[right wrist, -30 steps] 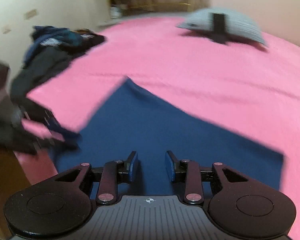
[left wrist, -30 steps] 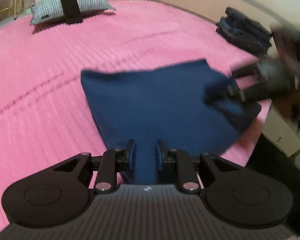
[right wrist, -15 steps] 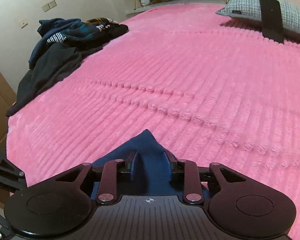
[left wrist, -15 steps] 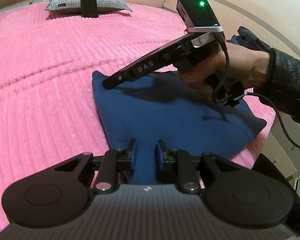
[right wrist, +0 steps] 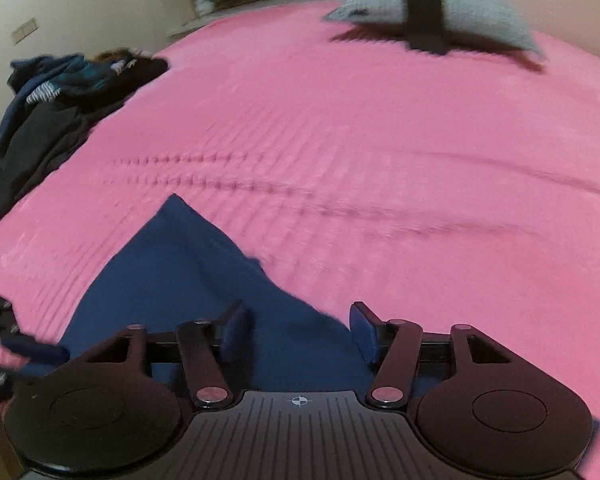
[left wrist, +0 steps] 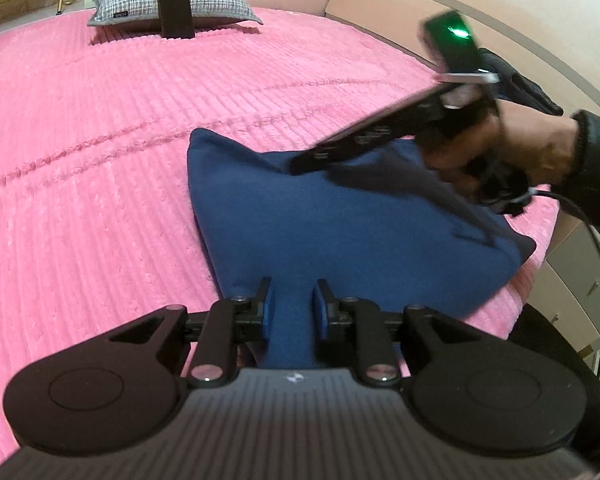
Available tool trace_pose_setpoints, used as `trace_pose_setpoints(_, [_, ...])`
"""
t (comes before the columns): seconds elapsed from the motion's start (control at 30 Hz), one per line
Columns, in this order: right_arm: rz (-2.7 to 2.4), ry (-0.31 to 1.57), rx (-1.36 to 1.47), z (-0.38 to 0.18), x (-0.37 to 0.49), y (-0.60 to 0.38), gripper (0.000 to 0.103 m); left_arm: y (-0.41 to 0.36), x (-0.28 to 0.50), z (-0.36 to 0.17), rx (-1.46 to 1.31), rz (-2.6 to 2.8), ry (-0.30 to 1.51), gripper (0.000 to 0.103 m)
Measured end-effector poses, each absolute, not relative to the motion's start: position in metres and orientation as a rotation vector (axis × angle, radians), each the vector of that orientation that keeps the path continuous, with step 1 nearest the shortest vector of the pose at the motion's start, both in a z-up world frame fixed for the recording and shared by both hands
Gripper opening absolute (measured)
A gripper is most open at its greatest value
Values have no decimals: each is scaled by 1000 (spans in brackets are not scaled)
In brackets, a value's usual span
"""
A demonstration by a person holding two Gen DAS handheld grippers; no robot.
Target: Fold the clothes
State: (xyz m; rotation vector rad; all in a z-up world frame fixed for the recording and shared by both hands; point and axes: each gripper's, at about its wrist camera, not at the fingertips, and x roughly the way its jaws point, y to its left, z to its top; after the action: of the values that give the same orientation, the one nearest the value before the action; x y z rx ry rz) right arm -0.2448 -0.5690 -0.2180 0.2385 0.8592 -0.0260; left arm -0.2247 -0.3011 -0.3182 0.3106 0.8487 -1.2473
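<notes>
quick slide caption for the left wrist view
Left gripper pinches the navy garment on the pink bedspread while the right gripper hovers above.

A bed (left wrist: 100,160) with a pink ribbed cover fills both views. A folded navy garment (left wrist: 320,220) lies flat on it at the near edge, towards the right in the left wrist view. At the far end rests a grey checked pillow (left wrist: 204,0), with a dark flat rectangular thing (left wrist: 175,10) propped against its front. In the right wrist view a heap of dark clothes (right wrist: 48,108) lies along the bed's far left edge, well apart from the garment (right wrist: 172,292). Two faint creases cross the cover mid-bed.
</notes>
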Motion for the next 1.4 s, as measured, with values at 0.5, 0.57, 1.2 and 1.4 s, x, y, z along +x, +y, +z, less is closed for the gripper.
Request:
trace_pose_setpoints(0.5, [-216, 727, 354, -212, -444, -553, 56, -310, -239, -298, 429, -1184, 802, 19])
trace_pose_setpoints(0.57, [-219, 778, 323, -220, -452, -547, 56, -307, -248, -291, 442, -1182, 773, 19])
trace_pose_setpoints(1.2, [-68, 817, -428, -227, -427, -418, 80, -288, -372, -318, 1200, -1213, 143, 45])
trace_pose_setpoints(1.4, [-37, 884, -610, -255, -395, -407, 49, -304, -391, -355, 1392, -1171, -40, 54])
